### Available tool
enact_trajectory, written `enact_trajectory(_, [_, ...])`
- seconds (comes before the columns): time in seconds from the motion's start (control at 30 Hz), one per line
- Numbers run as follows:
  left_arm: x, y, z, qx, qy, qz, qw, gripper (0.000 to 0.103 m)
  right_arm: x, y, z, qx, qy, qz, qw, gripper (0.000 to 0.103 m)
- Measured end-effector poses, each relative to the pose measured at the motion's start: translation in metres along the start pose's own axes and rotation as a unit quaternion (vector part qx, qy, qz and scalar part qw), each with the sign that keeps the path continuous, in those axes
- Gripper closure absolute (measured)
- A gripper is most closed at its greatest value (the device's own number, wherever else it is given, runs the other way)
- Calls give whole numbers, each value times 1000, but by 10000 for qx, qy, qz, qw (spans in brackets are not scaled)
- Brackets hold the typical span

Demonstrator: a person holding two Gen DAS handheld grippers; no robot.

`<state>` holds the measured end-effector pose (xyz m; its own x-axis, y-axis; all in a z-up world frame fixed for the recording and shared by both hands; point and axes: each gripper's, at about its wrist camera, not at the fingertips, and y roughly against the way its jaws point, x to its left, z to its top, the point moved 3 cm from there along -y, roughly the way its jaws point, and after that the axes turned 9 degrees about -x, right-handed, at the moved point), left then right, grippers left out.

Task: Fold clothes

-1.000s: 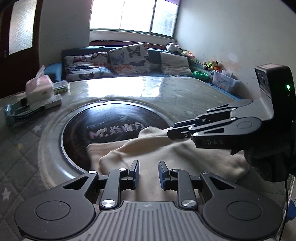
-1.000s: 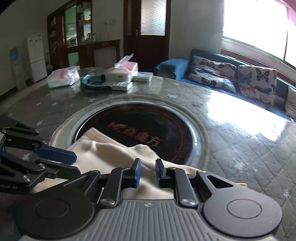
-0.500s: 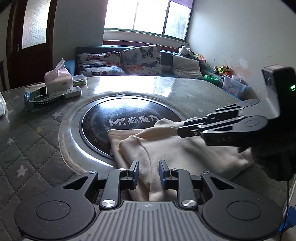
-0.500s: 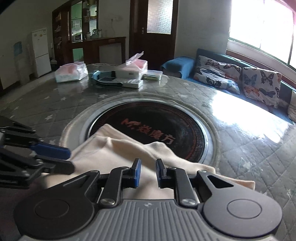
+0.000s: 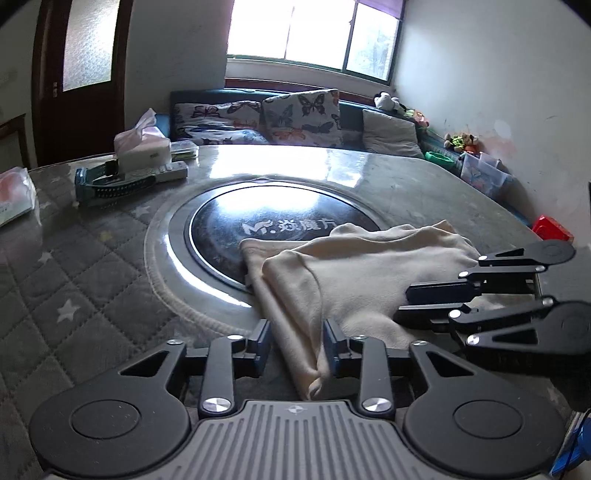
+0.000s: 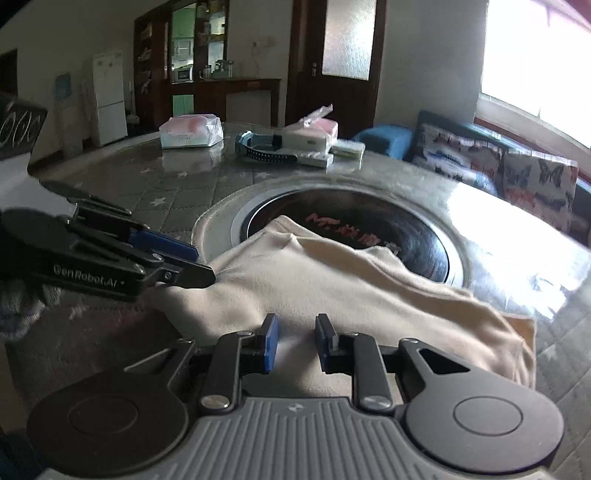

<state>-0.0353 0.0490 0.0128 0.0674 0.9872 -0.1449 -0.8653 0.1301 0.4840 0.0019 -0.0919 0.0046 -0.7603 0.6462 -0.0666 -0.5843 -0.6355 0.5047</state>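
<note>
Table point(image 5: 92, 266) | cream garment point(image 5: 362, 266) | left gripper point(image 6: 207, 275) "GenRobot.AI" released | right gripper point(image 6: 295, 341) released

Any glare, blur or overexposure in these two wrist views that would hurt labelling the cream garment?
Left wrist view: window blown out, glare streak on the table, cream garment sharp. Right wrist view: motion blur throughout, window overexposed, strong glare at the table's right, left tool dark but readable.

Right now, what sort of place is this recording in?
Likely a home living and dining room: a sofa with butterfly cushions under the window, a fridge beyond, and a cream garment on a quilted table.
</note>
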Motion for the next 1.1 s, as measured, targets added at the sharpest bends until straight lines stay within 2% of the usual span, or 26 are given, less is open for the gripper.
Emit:
enact_trajectory(0.03, [1, 2, 1, -11, 27, 0, 10000, 66, 1, 1, 2, -20, -3, -3, 10000, 81])
enact_trajectory(0.1, [2, 5, 2, -45, 71, 32, 10000, 53, 2, 6, 6, -94, -22, 27, 9999, 80])
enact_trajectory(0.17, [5, 8, 2, -71, 124, 60, 9999, 49, 6, 8, 8, -142, 20, 66, 9999, 70])
enact_trajectory(0.23, [8, 10, 3, -86, 183, 90, 9998, 45, 10, 6, 8, -153, 35, 94, 9998, 70])
enact_trajectory(0.3, [12, 13, 2, -112, 255, 163, 9995, 35, 13, 5, 9, -164, 50, 121, 9998, 70])
enact_trajectory(0.43, [21, 20, 3, -200, 372, 283, 9987, 20, 21, 2, 10, -185, 79, 176, 9996, 68])
enact_trajectory(0.5, [25, 24, 4, -269, 410, 343, 9982, 6, 24, 0, 11, -196, 94, 203, 9996, 68])
enact_trajectory(0.57, [28, 29, 6, -364, 468, 369, 9976, 0, 28, -1, 11, -207, 109, 231, 9995, 68])
enact_trajectory(0.77, [36, 33, 11, -484, 675, 531, 9951, 0, 37, -10, 8, -139, 204, 188, 9995, 68])
enact_trajectory(1.0, [36, 31, 15, -626, 898, 466, 9929, 0, 42, -10, 5, -147, 217, 188, 9995, 68])
enact_trajectory(1.1, [32, 29, 19, -650, 892, 455, 9928, 0, 34, 0, 8, -263, 37, 204, 9994, 66])
